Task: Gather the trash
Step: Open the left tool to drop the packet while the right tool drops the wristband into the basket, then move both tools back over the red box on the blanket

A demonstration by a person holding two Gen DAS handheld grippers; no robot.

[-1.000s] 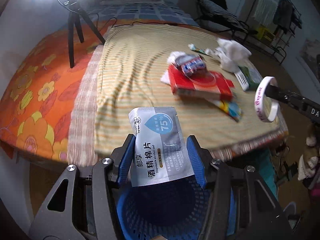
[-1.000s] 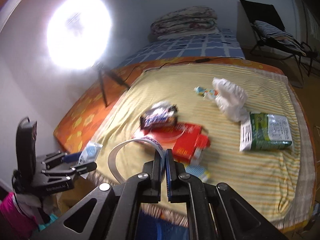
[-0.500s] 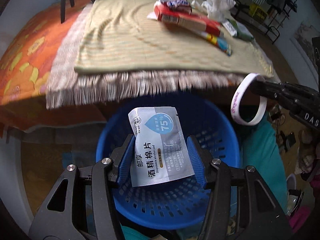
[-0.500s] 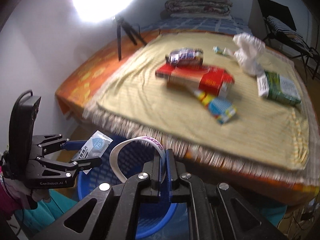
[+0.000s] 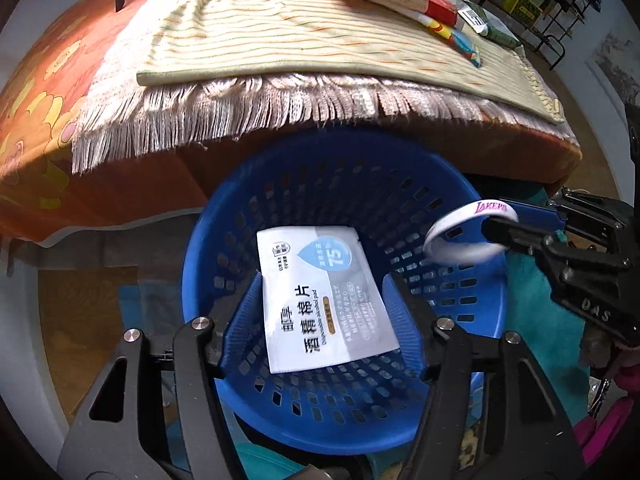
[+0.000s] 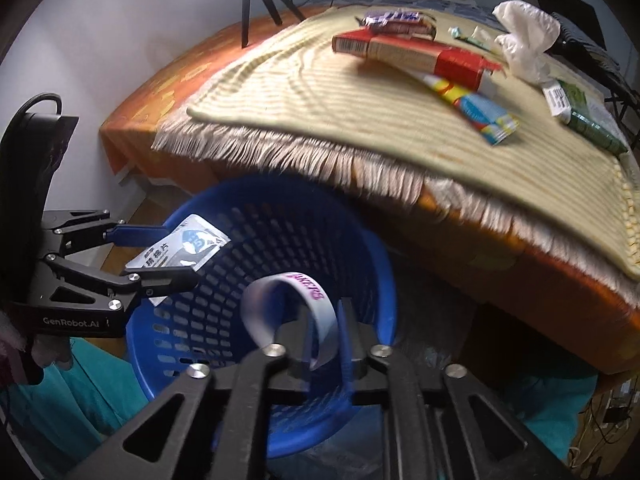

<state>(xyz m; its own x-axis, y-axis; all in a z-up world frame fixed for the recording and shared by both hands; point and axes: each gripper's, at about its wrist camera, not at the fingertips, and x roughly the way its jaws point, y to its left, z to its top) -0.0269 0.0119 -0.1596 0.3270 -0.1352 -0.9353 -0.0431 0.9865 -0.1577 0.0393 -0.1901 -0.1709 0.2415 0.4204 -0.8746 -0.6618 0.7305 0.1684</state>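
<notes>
L gripper (image 5: 324, 312) points down into the blue basket (image 5: 360, 432); its jaws have just been opening, and the alcohol pad sachet (image 5: 324, 300) sits loose between them, pads apart from its edges. R gripper (image 6: 326, 336) has just been opening too – the white wristband (image 6: 280, 300) hangs between its parted jaws over the basket; can't tell if a pad still touches it. Sachet reads "75%" and "Disposable alcohol pad", white-grey w/ a blue drop. Wristband says "LAKERS" in purple. L gripper body: "GenRobot.AI".
</notes>
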